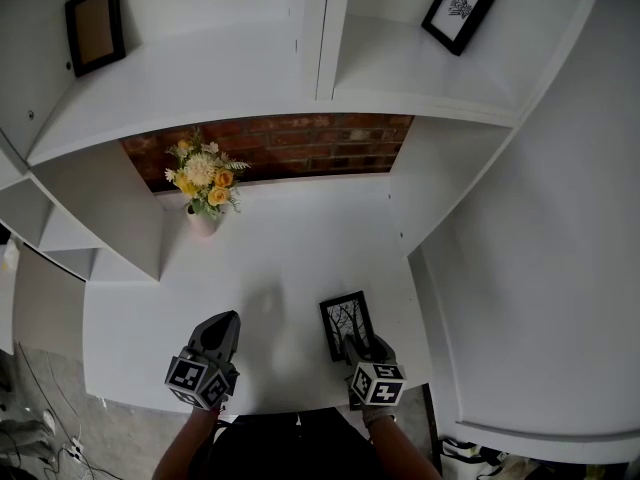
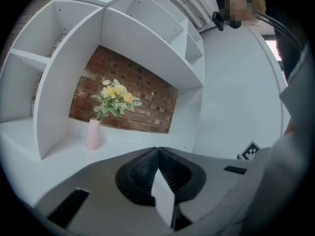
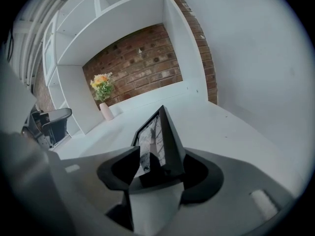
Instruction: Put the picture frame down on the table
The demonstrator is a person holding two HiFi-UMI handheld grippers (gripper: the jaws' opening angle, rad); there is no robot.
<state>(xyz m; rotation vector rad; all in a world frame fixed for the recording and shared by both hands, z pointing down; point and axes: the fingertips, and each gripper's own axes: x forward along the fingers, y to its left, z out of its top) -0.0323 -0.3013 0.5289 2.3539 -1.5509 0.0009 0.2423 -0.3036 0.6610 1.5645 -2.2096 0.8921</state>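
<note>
A small black picture frame [image 1: 346, 323] with a print of bare branches stands tilted on the white table [image 1: 280, 258], near the front right. My right gripper [image 1: 362, 348] is just behind it. In the right gripper view the frame [image 3: 162, 127] rises on edge between the jaws of that gripper [image 3: 161, 154]. The jaws stand apart, the left one clear of the glass, so the gripper is open. My left gripper [image 1: 226, 324] hovers at the table's front left, away from the frame. In its own view the left gripper [image 2: 157, 150] is shut on nothing.
A pink vase of yellow flowers [image 1: 203, 193] stands at the back left before the brick wall [image 1: 300, 148]. White shelves surround the table; a brown-faced frame [image 1: 95, 26] and a black frame [image 1: 460, 6] sit on the upper shelf. The table's front edge lies under both grippers.
</note>
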